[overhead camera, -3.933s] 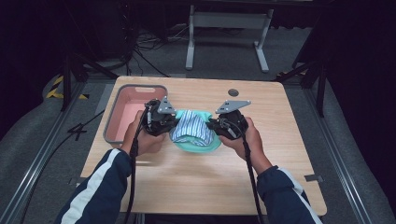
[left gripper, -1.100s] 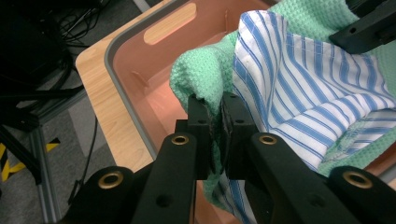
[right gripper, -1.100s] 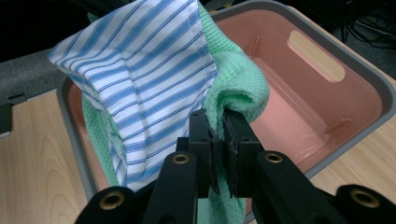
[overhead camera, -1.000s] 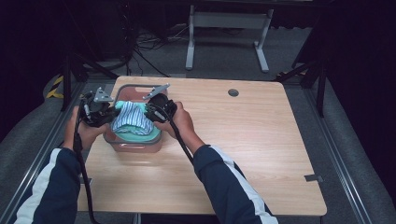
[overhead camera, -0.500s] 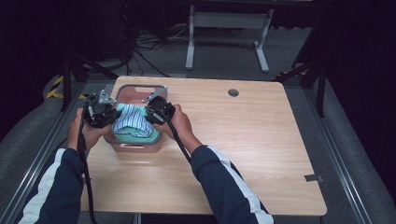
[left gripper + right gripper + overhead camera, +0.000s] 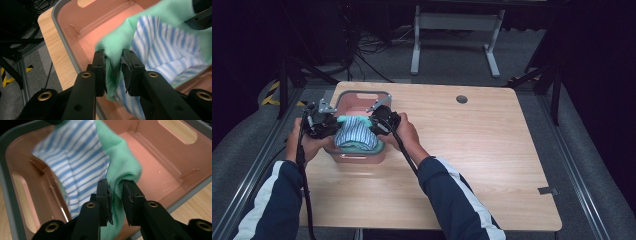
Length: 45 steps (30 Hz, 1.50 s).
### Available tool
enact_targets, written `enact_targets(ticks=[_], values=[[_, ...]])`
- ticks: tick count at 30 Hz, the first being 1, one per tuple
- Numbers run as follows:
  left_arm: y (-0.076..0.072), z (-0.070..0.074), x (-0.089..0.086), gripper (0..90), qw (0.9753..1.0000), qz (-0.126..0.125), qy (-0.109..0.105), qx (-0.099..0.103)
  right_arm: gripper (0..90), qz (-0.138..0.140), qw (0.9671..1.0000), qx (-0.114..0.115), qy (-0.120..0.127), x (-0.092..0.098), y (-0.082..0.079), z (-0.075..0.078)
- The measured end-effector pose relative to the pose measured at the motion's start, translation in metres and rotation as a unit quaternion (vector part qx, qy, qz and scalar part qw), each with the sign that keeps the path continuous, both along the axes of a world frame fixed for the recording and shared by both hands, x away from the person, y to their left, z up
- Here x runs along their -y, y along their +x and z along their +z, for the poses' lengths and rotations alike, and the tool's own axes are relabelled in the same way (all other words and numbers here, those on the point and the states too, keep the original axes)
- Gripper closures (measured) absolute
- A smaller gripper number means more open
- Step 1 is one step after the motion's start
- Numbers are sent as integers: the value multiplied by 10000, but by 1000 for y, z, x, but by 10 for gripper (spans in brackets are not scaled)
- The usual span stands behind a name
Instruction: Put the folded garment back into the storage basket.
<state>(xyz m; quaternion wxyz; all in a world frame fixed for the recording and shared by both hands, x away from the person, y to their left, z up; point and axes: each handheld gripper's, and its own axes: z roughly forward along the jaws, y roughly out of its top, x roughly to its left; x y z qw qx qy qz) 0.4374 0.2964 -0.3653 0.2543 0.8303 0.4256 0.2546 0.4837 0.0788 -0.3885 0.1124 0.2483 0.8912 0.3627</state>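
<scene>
High view: the folded cloth [image 6: 356,134], carried over from mid-table, now hangs low in the pink bin [image 6: 362,156]; placing looks nearly done. Left gripper view: left gripper [image 6: 113,65] pinches its soft green ribbed edge. Right gripper view: right gripper [image 6: 115,193] clamps the other edge above smooth, rigid plastic
</scene>
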Motion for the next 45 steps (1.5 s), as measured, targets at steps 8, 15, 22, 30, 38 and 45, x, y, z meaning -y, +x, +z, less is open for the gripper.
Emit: enact_targets(ticks=[8, 15, 22, 30, 38, 45], values=[[-4, 3, 0, 618, 9999, 32, -77, 113, 712, -97, 9999, 79, -20, 7, 0, 4], [-14, 6, 5, 574, 9995, -94, -192, 222, 651, -35, 9998, 182, -36, 17, -5, 8], [-22, 7, 10, 511, 9989, -146, -213, 397, 571, -37, 9997, 231, -6, 29, -10, 11], [-39, 14, 23, 336, 9965, -297, -462, 630, 428, -30, 9987, 505, -104, 50, -20, 22], [-54, 17, 37, 260, 9950, -564, -526, 641, 315, -128, 9968, 726, -313, 79, -31, 29], [-65, 15, 53, 222, 9940, -787, -340, 679, 278, -197, 9949, 839, -529, 102, -39, 29]])
